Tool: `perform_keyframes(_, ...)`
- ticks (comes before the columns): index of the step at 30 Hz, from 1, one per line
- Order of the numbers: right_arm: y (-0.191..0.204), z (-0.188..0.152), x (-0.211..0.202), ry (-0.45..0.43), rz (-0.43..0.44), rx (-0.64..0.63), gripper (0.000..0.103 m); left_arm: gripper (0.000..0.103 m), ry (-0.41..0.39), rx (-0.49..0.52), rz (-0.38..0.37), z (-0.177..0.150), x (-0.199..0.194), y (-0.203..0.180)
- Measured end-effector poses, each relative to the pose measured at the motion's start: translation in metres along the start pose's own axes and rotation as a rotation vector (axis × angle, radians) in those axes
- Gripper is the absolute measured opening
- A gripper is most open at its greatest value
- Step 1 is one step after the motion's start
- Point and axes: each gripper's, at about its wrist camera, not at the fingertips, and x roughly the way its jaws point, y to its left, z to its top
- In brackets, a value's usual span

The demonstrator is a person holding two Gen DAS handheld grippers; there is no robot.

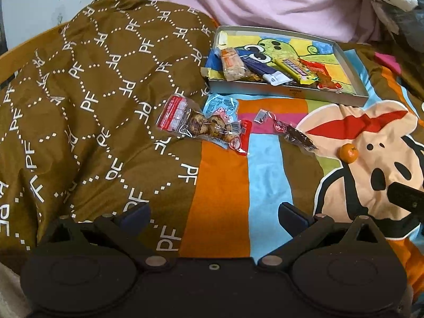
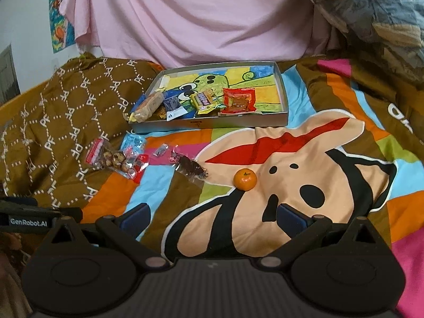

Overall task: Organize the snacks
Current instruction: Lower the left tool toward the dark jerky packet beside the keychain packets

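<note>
Left wrist view: the left gripper (image 1: 213, 213) sits at the bottom centre with its fingers spread wide and nothing between them, over the striped bedspread (image 1: 222, 185). In the upper right lies a shallow tray (image 1: 328, 96) with a cartoon picture on its floor. Several snacks already crowd its left end: a cereal bar (image 1: 233, 65), a blue packet (image 1: 261, 70), a yellow packet (image 1: 294, 70) and a red packet (image 1: 324, 78). Below the tray, in mid-frame, items remain on the bedspread: a clear bag of brown pieces (image 1: 196, 124) lying over a red wrapper (image 1: 242, 139), a tiny wrapped sweet (image 1: 261, 116), a dark snack in clear wrap (image 1: 298, 135), and at right a small orange (image 1: 349, 153).

Right wrist view: the right gripper (image 2: 213, 213) is likewise wide apart and empty at the bottom centre. The orange (image 2: 245, 179) lies directly ahead of it, just above centre. The tray (image 2: 212, 125) sits in the upper middle, its right half bare. The loose bag (image 2: 111, 157) and dark snack (image 2: 192, 169) lie at centre left.

Judging from this, roughly half the job is done: four or so snacks are in the tray, and about five loose items, the orange included, are left to gather.
</note>
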Motion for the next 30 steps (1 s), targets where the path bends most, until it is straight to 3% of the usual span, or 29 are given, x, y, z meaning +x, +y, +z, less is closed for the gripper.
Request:
perform_keyframes(7, -0.007, 0.013, 0.003, 0.006, 0.020, -0.030, 0.103, 0.102, 0.024, -0.019, 0.006, 0.015, 0.007, 0.007)
perform_keyframes(12, -0.012, 0.018, 0.016, 0.037, 0.025, -0.073, 0.103, 0.102, 0.028, 0.029, -0.001, 0.030, 0.013, 0.006)
perform_keyframes(19, -0.017, 0.023, 0.037, 0.065, 0.015, -0.112, 0.103, 0.102, 0.033, 0.066, -0.102, 0.054, 0.024, 0.002)
perform_keyframes(30, -0.014, 0.032, 0.075, 0.093, 0.029, -0.173, 0.103, 0.102, 0.040, 0.033, -0.159, 0.066, 0.067, 0.003)
